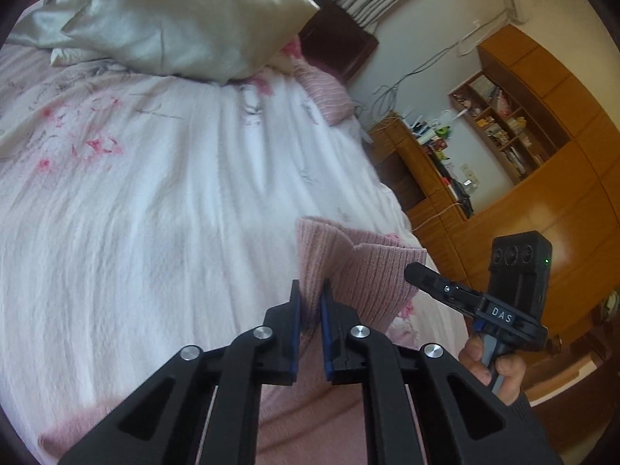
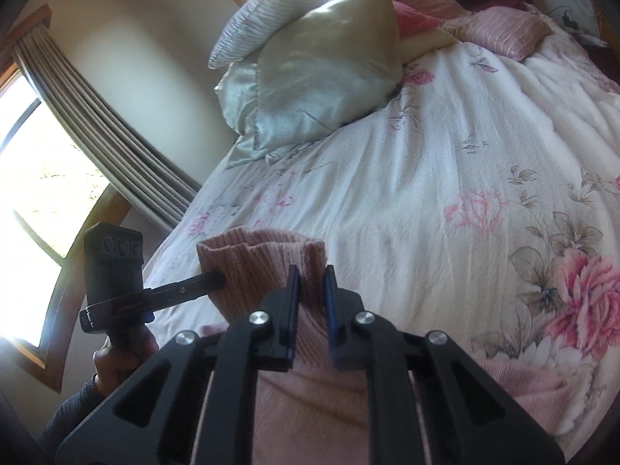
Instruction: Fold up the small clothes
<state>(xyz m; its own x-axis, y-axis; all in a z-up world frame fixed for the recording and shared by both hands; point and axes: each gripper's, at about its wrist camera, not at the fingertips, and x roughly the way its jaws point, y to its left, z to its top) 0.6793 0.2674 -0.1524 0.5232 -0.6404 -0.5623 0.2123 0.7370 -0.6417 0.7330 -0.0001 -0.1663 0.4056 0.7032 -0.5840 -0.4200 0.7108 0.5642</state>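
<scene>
both grippers are raised side by side with jaws nearly closed on cloth: the left gripper (image 1: 310, 290) pinches between its blue pads, and the right gripper (image 2: 313, 275) does likewise, its handle gripped by a sleeved right hand (image 1: 494, 366).

the knit (image 1: 360, 271) is dusty pink and ribbed. the bedspread (image 2: 407, 201) is white with pink flowers and grey-green leaves. the pillow (image 2: 325, 77) is pale silvery green. both hand-held grippers are black with blue pads (image 1: 295, 310).
</scene>
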